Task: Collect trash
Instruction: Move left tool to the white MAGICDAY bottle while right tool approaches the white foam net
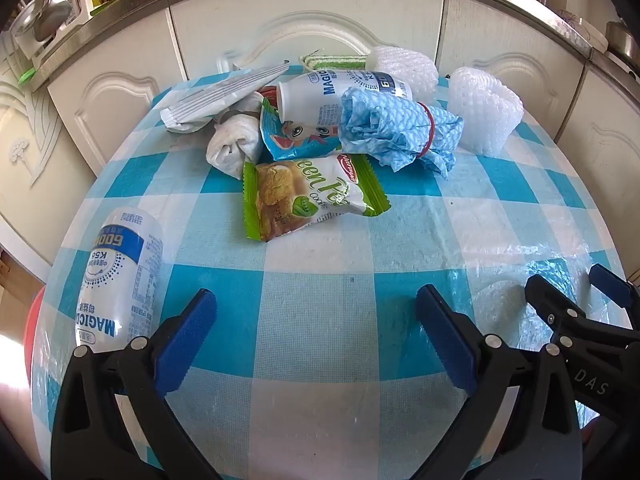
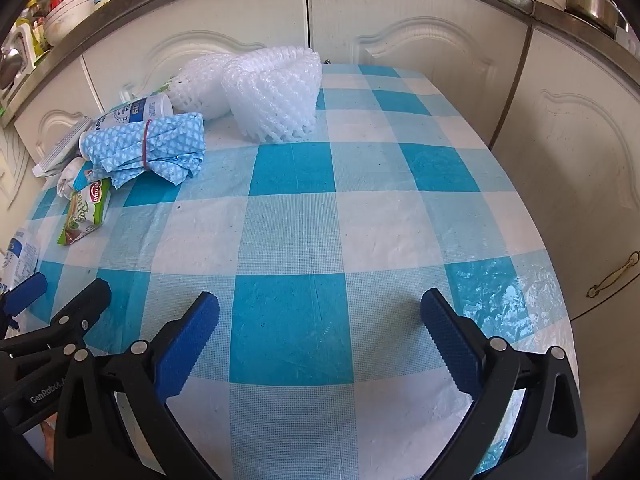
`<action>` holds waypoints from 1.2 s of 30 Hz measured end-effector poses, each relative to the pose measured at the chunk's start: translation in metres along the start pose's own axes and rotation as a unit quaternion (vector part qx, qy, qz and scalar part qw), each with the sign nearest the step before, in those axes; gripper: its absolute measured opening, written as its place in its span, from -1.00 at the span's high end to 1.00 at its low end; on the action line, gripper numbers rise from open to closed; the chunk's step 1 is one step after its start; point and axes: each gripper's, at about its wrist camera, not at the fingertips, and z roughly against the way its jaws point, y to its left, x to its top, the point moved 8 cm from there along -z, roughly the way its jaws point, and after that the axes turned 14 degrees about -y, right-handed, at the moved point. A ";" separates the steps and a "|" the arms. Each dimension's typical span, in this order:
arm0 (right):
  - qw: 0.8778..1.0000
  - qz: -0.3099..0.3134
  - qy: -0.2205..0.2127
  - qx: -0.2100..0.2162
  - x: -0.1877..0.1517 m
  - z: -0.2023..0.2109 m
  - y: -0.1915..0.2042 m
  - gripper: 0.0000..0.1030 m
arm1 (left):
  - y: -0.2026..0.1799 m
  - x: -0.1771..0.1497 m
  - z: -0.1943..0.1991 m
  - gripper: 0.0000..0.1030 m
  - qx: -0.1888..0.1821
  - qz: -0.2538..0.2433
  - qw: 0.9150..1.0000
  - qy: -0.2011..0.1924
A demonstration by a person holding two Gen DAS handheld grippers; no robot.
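Observation:
Trash lies on a blue-and-white checked table [image 1: 320,312]. In the left wrist view a white bottle [image 1: 120,276] lies near left, a green cookie wrapper [image 1: 308,196] in the middle, behind it a blue wrapper [image 1: 292,140], a crumpled tissue [image 1: 234,144], a second bottle [image 1: 340,98], a blue cloth roll [image 1: 400,132] and white foam nets [image 1: 484,116]. My left gripper [image 1: 316,304] is open and empty, short of the cookie wrapper. My right gripper [image 2: 320,308] is open and empty over bare cloth; the foam nets [image 2: 272,96] and cloth roll [image 2: 148,148] lie far left of it.
White cabinet doors [image 2: 420,20] stand behind the table under a counter with bowls and pots. A grey foil packet [image 1: 224,96] and a green-striped sponge [image 1: 332,62] lie at the pile's back. A red object [image 1: 34,312] shows past the table's left edge.

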 end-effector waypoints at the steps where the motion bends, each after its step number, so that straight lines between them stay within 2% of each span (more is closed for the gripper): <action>1: 1.000 0.000 0.000 0.000 0.000 0.000 0.000 -0.93 | 0.000 0.000 0.001 -0.93 -0.001 0.000 1.000 -0.004; 8: 1.000 0.003 0.003 0.003 -0.002 0.002 0.000 -0.93 | -0.004 -0.009 0.020 -0.93 -0.017 -0.013 1.000 -0.005; 12: 1.000 0.006 -0.001 0.009 -0.006 0.013 -0.001 -0.91 | 0.008 -0.015 0.046 -0.93 -0.022 0.001 0.999 -0.041; 15: 0.999 0.008 -0.041 0.001 -0.008 0.042 -0.005 -0.91 | 0.012 -0.012 0.062 -0.93 -0.031 0.007 0.999 -0.042; 21: 0.994 0.013 -0.112 -0.013 0.021 0.100 -0.008 -0.91 | 0.032 0.007 0.111 -0.93 -0.035 0.015 0.995 -0.089; 29: 0.977 0.016 -0.212 -0.015 0.059 0.190 0.000 -0.91 | 0.066 0.043 0.190 -0.93 -0.025 0.021 0.987 -0.159; 36: 0.961 0.016 -0.276 0.007 0.065 0.255 0.006 -0.91 | 0.095 0.047 0.241 -0.93 -0.011 0.036 0.980 -0.195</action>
